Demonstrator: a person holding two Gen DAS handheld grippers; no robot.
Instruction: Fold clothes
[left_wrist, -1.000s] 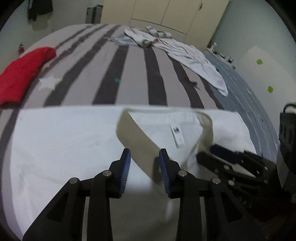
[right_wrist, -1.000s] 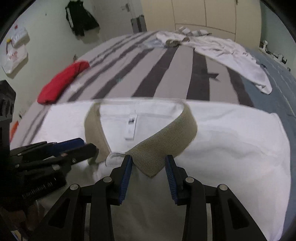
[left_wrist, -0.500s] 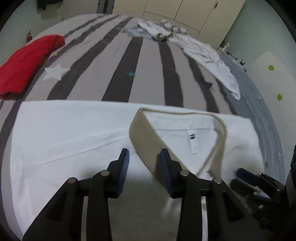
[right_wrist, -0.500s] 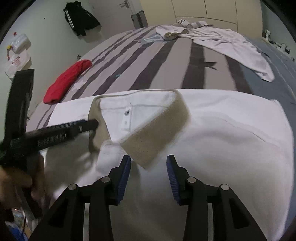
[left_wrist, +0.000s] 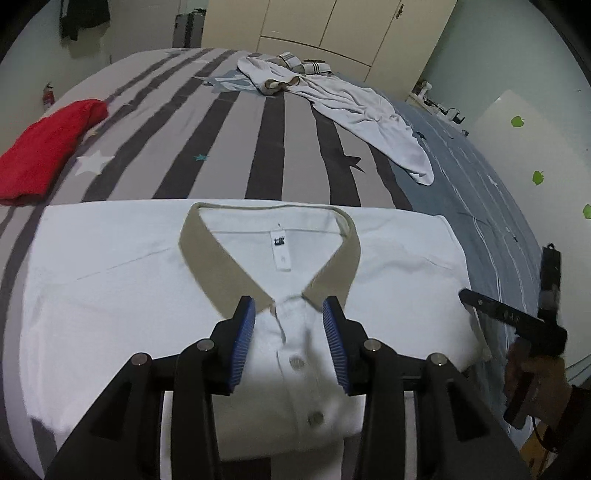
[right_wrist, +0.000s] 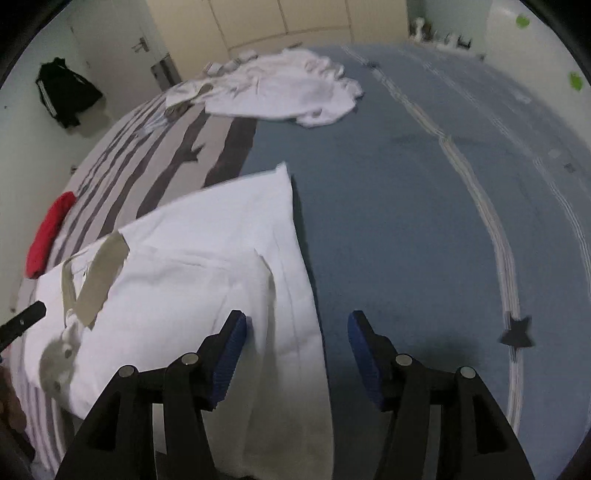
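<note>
White cotton with a khaki collar (left_wrist: 207, 258): the polo shirt (left_wrist: 110, 295) lies face up on the bed (left_wrist: 229, 147), collar toward twelve o'clock, its body squared into a tidy rectangle with straight side edges. Judging by that shape, the sleeves look already tucked in and most of the folding seems done; what may remain is a last fold or smoothing, though the hem end is out of view, so I cannot be sure.

The left tool (left_wrist: 289, 339) hovers over the button placket just below the collar points, its jaws apart and holding nothing. The right tool (right_wrist: 297, 358) sits at the shirt's right edge, jaws spread wide with one finger over the white fabric and the other over the blue bedcover (right_wrist: 424, 221), also empty.

Around it: a red garment (left_wrist: 40, 151) at ten o'clock in the left view, well apart from the shirt, and a crumpled white garment (left_wrist: 362, 107) at about one o'clock near the far end, probably waiting its turn. Wardrobe doors (left_wrist: 332, 29) stand beyond the bed. Nothing lies on the shirt or blocks either tool.
</note>
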